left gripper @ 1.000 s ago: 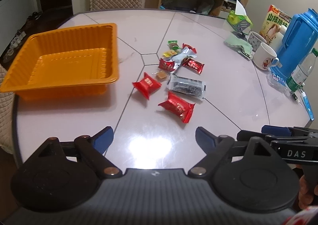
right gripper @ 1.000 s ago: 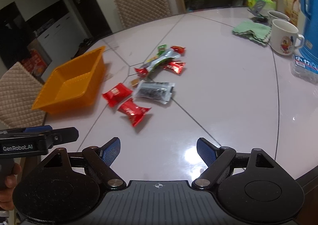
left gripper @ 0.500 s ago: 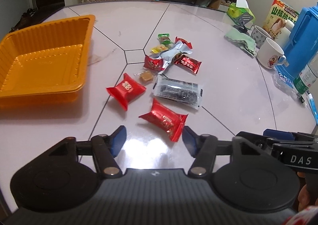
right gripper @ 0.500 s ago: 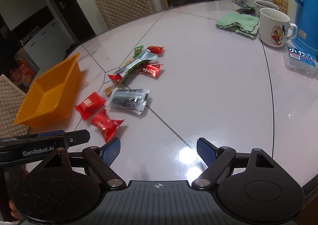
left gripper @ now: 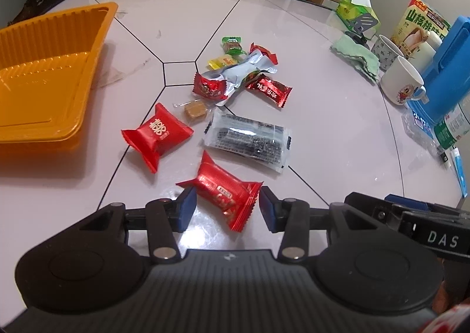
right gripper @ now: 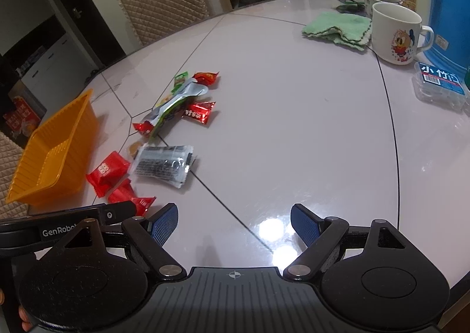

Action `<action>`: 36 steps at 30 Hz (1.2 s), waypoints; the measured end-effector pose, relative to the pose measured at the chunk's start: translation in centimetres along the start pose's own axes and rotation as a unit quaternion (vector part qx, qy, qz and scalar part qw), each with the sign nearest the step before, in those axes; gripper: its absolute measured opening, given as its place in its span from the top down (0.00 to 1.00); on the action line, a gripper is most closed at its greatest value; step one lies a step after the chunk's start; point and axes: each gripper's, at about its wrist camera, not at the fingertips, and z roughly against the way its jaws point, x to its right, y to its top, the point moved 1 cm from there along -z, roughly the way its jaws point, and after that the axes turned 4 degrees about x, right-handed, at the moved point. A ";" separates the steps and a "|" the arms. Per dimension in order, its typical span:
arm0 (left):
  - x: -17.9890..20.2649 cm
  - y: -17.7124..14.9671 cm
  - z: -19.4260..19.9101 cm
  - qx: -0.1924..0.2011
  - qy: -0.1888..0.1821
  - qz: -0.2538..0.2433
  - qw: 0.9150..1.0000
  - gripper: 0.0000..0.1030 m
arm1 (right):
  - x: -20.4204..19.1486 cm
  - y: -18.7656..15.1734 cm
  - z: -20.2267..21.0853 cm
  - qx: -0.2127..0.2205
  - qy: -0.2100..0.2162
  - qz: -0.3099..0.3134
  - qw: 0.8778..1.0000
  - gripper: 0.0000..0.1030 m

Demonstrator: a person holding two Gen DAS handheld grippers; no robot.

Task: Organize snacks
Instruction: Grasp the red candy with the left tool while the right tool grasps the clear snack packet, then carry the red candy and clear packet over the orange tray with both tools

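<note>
pale round table (left gripper: 323, 133) with dark seam lines, a quilted chair (right gripper: 164, 9) and a shelf with a toaster oven behind it. snacks lie in a loose cluster mid-table, beside the orange tray (left gripper: 44, 74), which sits empty at the left edge, presumably the place they are to be gathered into. left gripper (left gripper: 224, 205): jaws spread, one blue pad on either side of the nearest red packet (left gripper: 223, 189), not yet pinching it; the straddle looks like the set-up for a grasp across the packet's narrow body (its crimped ends stick out fore and aft). just beyond lie a second red packet (left gripper: 157, 131), a clear sachet (left gripper: 249, 139) with dark contents, a small caramel (left gripper: 194, 111), and farther off a silver wrapper (left gripper: 243, 73) among small red, yellow and green sweets. right gripper (right gripper: 233, 225): jaws wide apart, holding nothing, hovering over bare table well to the side, apparently kept out of the left one's way. mugs (right gripper: 395, 34), a green cloth (right gripper: 337, 28) and a blue jug (left gripper: 449, 68) stand at the far right, apart from the snacks.
</note>
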 end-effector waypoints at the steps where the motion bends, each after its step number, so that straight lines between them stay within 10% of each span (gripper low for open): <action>1: 0.0 0.1 -0.2 -0.002 0.001 0.002 1.000 0.59 | 0.1 0.1 -0.1 0.000 0.000 -0.001 1.000 0.19; 25: 0.2 0.2 -1.4 0.009 0.031 -0.074 0.997 0.80 | 0.1 0.2 -0.9 0.000 0.003 0.001 1.000 0.19; 36: -2.2 1.4 0.8 0.030 0.047 -0.067 0.996 0.80 | -4.1 1.3 -3.0 0.045 0.076 0.150 0.985 0.19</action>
